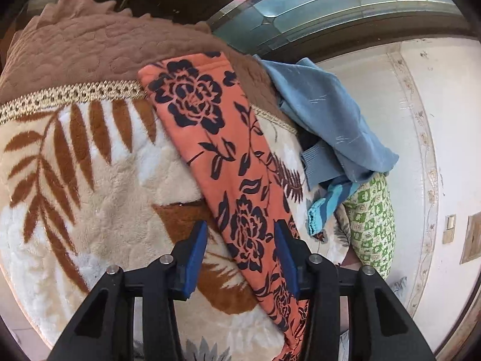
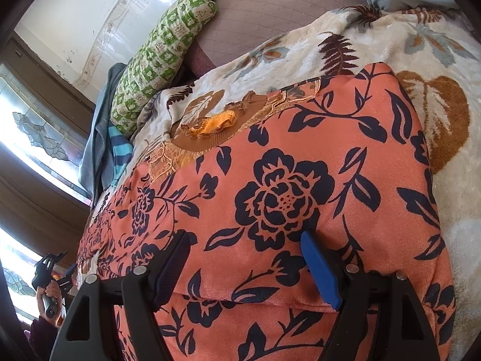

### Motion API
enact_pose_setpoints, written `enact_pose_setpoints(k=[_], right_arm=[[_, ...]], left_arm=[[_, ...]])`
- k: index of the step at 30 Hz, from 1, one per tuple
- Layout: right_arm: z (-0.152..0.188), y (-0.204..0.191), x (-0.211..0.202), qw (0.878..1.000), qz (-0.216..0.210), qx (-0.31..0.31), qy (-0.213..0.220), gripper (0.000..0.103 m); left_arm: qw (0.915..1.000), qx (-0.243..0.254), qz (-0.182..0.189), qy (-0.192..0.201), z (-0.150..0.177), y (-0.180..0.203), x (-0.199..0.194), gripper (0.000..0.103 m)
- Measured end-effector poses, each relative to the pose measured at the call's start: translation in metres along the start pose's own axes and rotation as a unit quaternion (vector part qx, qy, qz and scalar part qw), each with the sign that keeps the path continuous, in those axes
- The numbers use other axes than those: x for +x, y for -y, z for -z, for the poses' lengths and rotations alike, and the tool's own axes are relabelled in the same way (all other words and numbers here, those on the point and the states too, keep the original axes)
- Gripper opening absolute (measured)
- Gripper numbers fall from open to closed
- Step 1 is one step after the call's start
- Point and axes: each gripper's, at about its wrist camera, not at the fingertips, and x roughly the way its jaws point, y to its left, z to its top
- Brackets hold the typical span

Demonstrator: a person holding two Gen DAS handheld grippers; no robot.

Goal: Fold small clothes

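Observation:
An orange garment with dark blue flowers (image 1: 240, 180) lies as a long strip on a plush leaf-patterned blanket (image 1: 90, 180). My left gripper (image 1: 242, 240) hovers over its near part, open, with the cloth lying flat below the gap and neither blue pad pressing it. In the right wrist view the same garment (image 2: 285, 195) spreads wide, with a folded edge near the bottom. My right gripper (image 2: 246, 246) stands open above that edge, holding nothing. At the far left of that view a hand holds the left gripper (image 2: 67, 275).
A pile of blue clothes (image 1: 324, 120), a turquoise striped cloth (image 1: 330, 201) and a green patterned pillow (image 1: 372, 225) sit by the white wall. A brown-orange knit piece (image 2: 210, 129) lies beyond the garment. A brown quilted cover (image 1: 105, 48) backs the blanket.

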Motion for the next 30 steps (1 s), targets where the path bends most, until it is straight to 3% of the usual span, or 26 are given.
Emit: enact_pose_setpoints(k=[8, 13, 16, 20, 22, 25, 27, 30], right_arm=[[0.000, -0.003, 0.002, 1.000, 0.007, -0.011, 0.001, 0.079], [0.000, -0.004, 0.003, 1.000, 0.010, -0.015, 0.000, 0.079], [0.000, -0.004, 0.003, 1.000, 0.008, -0.016, -0.001, 0.079], [-0.002, -0.002, 0.000, 1.000, 0.002, -0.010, -0.003, 0.079], [-0.004, 0.002, -0.004, 1.000, -0.009, 0.008, -0.002, 0.079], [-0.009, 0.012, -0.013, 0.998, -0.043, 0.051, 0.005, 0.079], [-0.013, 0.020, -0.024, 0.995, -0.058, 0.077, 0.021, 0.079], [-0.019, 0.027, -0.044, 0.992, -0.066, 0.096, 0.053, 0.079]], left_arm=[[0.9993, 0.014, -0.013, 0.032, -0.018, 0.011, 0.017, 0.045], [0.9979, 0.035, -0.036, 0.041, -0.026, 0.021, 0.027, 0.010], [0.9954, 0.062, -0.048, 0.055, -0.024, 0.032, 0.024, 0.005], [0.9879, 0.135, -0.033, 0.070, -0.007, 0.068, 0.005, 0.005], [0.9813, 0.181, -0.020, 0.063, 0.009, 0.095, -0.005, 0.005], [0.9644, 0.260, -0.010, 0.047, 0.043, 0.142, -0.017, 0.005], [0.9494, 0.313, -0.003, 0.031, 0.073, 0.174, -0.021, 0.005], [0.9202, 0.391, 0.011, 0.005, 0.130, 0.221, -0.020, 0.005]])
